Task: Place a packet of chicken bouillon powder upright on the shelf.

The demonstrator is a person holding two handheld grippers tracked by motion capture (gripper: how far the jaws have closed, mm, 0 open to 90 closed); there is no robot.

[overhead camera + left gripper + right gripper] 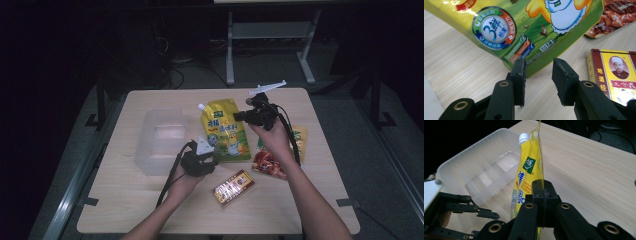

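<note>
My right gripper [543, 195] has its fingers pinched tight on the side seam of the yellow spouted pouch [227, 131], holding it by the right edge partway down, so the pouch hangs on edge with its long axis running from the white cap [523, 136] at the far end toward me. My left gripper [539, 75] has its fingers parted to a middling gap with nothing between them, hovering just short of the pouch's near bottom corner [529, 70], which lies straight ahead of them. The clear plastic bin [162, 140] sits just left of the pouch. As I judge it, the left is nearer that free corner, and the bin lies leftward. A red box [234, 187] rests near me on the table [125, 210].
</note>
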